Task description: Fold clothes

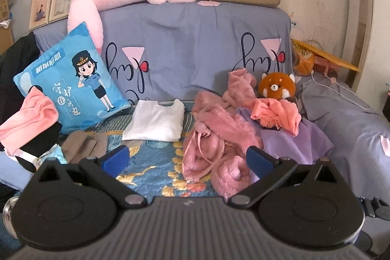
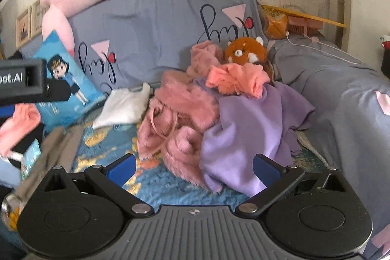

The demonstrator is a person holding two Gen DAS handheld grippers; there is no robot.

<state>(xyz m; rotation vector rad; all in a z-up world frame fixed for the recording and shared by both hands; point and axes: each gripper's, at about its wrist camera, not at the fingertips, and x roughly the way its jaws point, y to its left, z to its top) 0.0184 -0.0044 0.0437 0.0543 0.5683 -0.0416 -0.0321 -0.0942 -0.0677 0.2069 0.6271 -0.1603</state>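
Both hand-held grippers hang over a sofa seat covered by a blue floral quilt (image 1: 151, 169). The left hand-held gripper (image 1: 187, 157) has its blue-padded fingers spread wide with nothing between them; the right hand-held gripper (image 2: 195, 168) is spread the same way, empty, its fingers framing the near edge of a heap of clothes.

That heap lies unfolded on the right part of the seat — a fuzzy pink garment (image 1: 219, 138) sprawls toward the front, a lilac garment (image 2: 246, 128) overlaps its right side, and a crumpled coral garment (image 2: 236, 81) sits on top at the back, touching a red panda plush toy (image 2: 243, 50).

Left of the heap, apart from it, a white garment (image 1: 156, 122) lies folded flat on the quilt. Further left a blue cartoon cushion (image 1: 73, 84) leans against the grey-blue sofa cover (image 1: 190, 45), with a taupe garment (image 1: 82, 145) in front of it.
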